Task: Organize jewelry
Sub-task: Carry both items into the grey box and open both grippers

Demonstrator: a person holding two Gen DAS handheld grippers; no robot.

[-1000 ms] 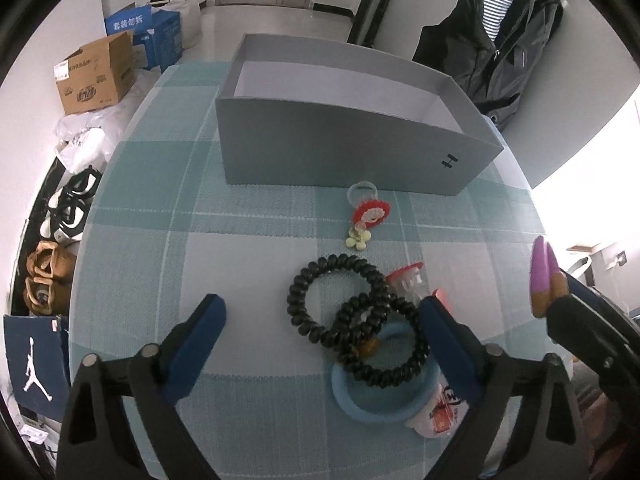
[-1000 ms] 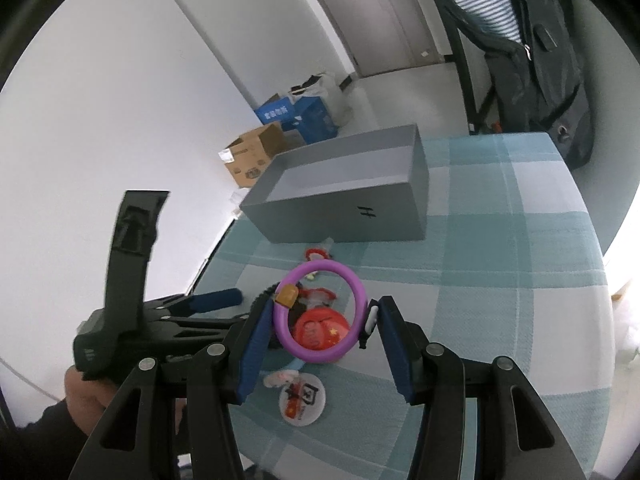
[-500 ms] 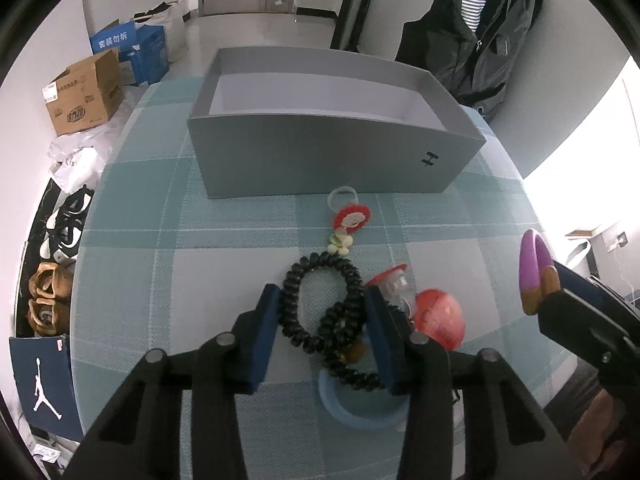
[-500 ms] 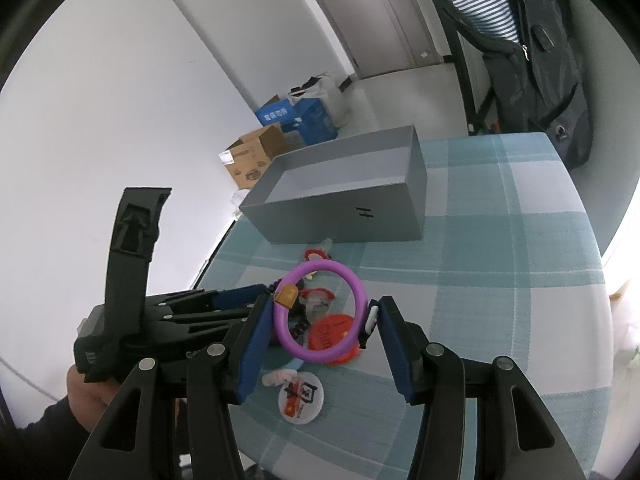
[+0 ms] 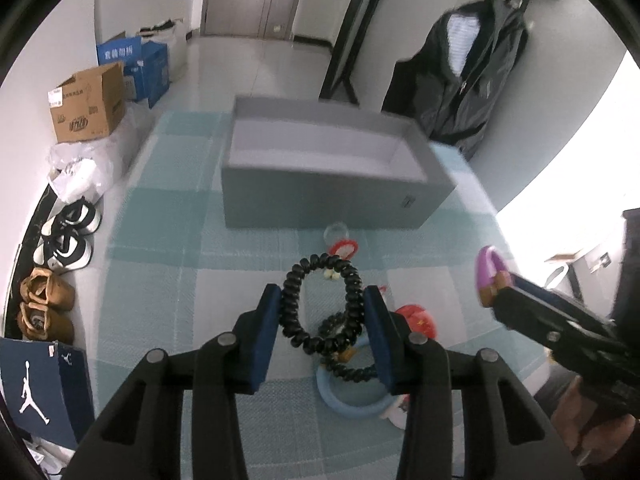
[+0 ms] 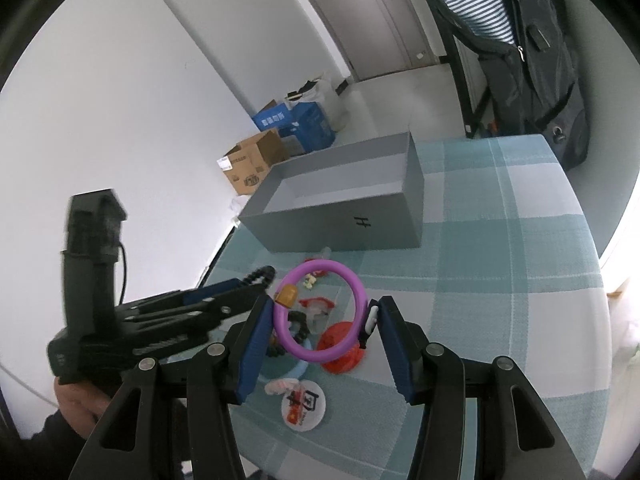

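My left gripper (image 5: 322, 300) is shut on a black coiled hair tie (image 5: 294, 320) and holds it above the checked table; it also shows in the right wrist view (image 6: 262, 274). A second black coiled tie (image 5: 344, 368) and a blue ring (image 5: 352, 404) lie below it. My right gripper (image 6: 326, 312) is shut on a purple ring (image 6: 356, 280) with an orange bead, held above the table; the ring also shows in the left wrist view (image 5: 488, 268). The open grey box (image 5: 332, 196) stands at the far side, seen too in the right wrist view (image 6: 340, 216).
On the teal checked tablecloth (image 6: 500, 248) lie a red round piece (image 6: 340, 348), a white round badge (image 6: 302, 406), a red-and-white charm (image 5: 344, 248) and a clear ring (image 5: 335, 231). Cardboard boxes (image 5: 86, 106) and shoes (image 5: 66, 236) are on the floor left. A dark jacket (image 5: 464, 84) hangs behind.
My left gripper closed on the black coiled hair tie and lifted it off the table. My right gripper kept hold of the purple ring, nearly still.
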